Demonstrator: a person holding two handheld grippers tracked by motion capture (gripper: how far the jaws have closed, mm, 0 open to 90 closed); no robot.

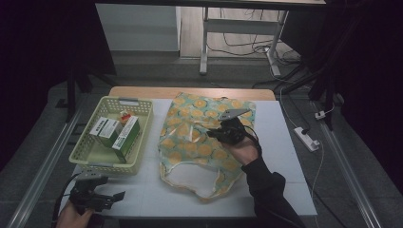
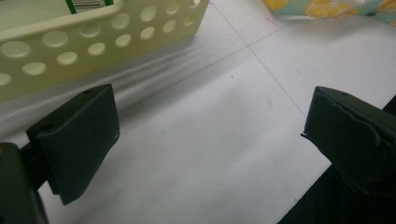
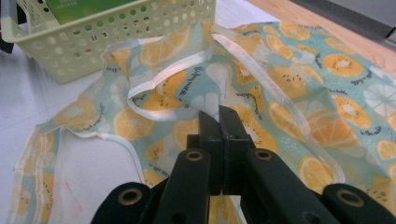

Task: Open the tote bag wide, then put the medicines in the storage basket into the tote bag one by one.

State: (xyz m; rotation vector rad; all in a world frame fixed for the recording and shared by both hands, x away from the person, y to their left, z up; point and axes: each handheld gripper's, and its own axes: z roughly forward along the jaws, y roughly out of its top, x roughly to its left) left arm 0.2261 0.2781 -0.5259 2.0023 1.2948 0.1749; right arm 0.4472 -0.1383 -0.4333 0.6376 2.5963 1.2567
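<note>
The fruit-print bag point(image 3: 261, 88) carries small dark script curving round the orange slices, too fine to make out. The green and white boxes point(image 1: 116, 133) in the basket point(image 1: 85, 156) have label panels, but the lettering is only a blur from here.

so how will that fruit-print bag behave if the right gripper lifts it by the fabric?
Likely floppy: the fruit-print bag lies flat and creased on the table, its handle curling loosely. Probably light, since it looks thin and empty. The right gripper is shut on a fold, so expect the rest to drape and drag, not lift as one piece.
</note>
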